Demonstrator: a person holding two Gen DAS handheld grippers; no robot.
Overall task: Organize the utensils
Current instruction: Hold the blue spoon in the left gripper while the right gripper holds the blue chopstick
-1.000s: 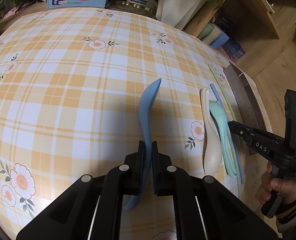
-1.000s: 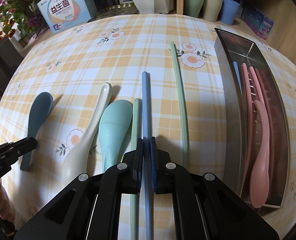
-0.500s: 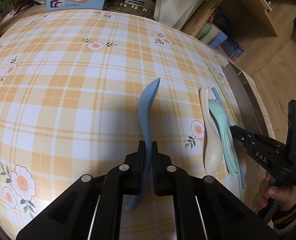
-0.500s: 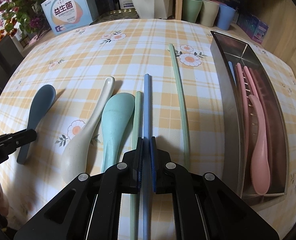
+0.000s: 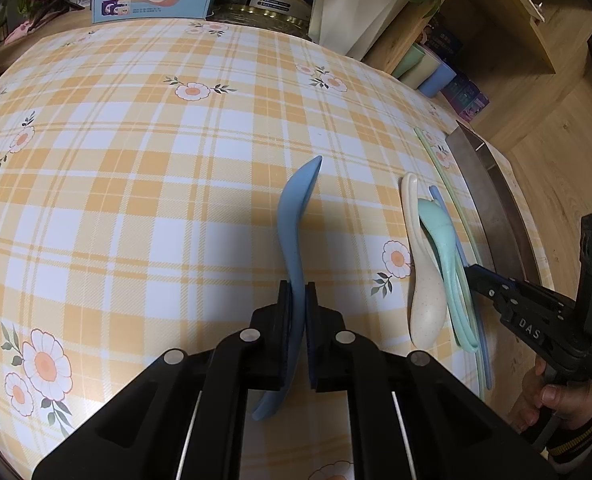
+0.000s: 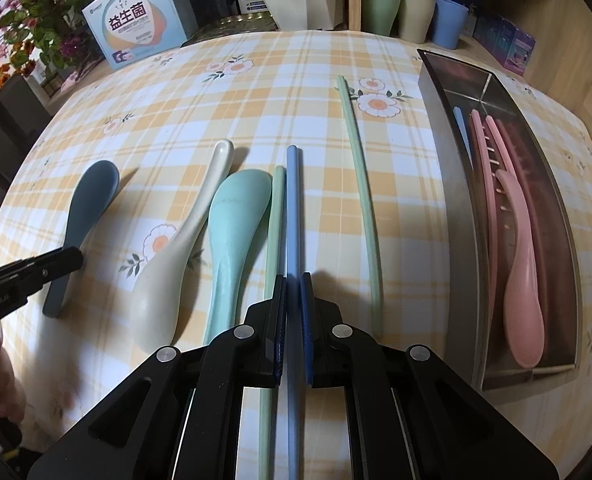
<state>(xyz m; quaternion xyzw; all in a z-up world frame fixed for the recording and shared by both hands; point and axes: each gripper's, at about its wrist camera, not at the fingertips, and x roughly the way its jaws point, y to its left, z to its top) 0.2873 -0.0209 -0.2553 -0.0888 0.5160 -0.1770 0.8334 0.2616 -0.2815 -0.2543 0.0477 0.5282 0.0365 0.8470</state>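
Note:
My left gripper (image 5: pixel 298 292) is shut on the handle of a blue spoon (image 5: pixel 296 216), held edge-up above the checked tablecloth; it also shows in the right wrist view (image 6: pixel 84 216). My right gripper (image 6: pixel 294 284) is shut on a blue chopstick (image 6: pixel 293 200), which points away along the cloth. Beside it lie a mint spoon (image 6: pixel 232 224), a cream spoon (image 6: pixel 180 248) and two pale green chopsticks (image 6: pixel 362 184). The steel tray (image 6: pixel 462 200) on the right holds a pink spoon (image 6: pixel 522 280), pink chopsticks and a blue chopstick.
A printed box (image 6: pixel 136 32), a white planter (image 5: pixel 352 12) and three cups (image 6: pixel 414 16) stand along the table's far side. Wooden shelving (image 5: pixel 508 28) rises behind. The table's right edge runs just beyond the tray.
Both grippers keep their grip. The right gripper has drawn back and risen a little with the blue chopstick; the left view is almost the same.

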